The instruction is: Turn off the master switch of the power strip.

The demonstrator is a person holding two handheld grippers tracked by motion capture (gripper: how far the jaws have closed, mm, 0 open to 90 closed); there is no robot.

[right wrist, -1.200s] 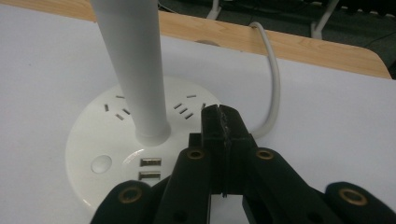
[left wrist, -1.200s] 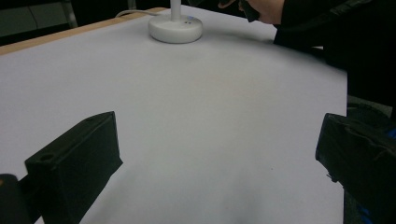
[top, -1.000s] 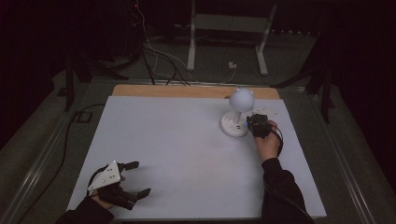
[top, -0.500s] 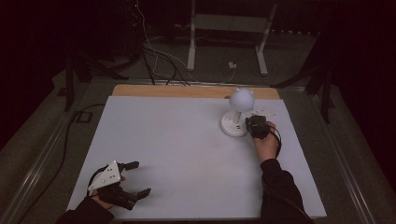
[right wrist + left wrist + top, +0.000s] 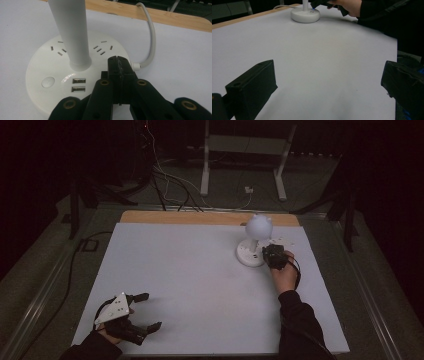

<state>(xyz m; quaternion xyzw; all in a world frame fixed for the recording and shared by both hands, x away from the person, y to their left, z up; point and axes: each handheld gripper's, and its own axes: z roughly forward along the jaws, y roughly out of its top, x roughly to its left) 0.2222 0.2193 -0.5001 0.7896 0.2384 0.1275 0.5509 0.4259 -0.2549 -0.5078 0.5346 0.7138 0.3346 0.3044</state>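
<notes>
Seemingly, the right tongs are pressed shut on nothing to make one narrow tip, poised over the lamp base at the bench's far right, likely to tap its round button. Idle, the left tongs rest open.

White lamp, black gripper

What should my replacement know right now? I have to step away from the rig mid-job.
Right claw: shut, empty, tips over the lamp base beside the stem, near the USB ports; contact unclear.
Left claw: open, empty, resting at the near left of the white table.
Lamp stands far right; its cord runs off the back edge.
Done: right claw brought to the base.
Left: probably pressing the round button; the lamp looks unlit.
</notes>
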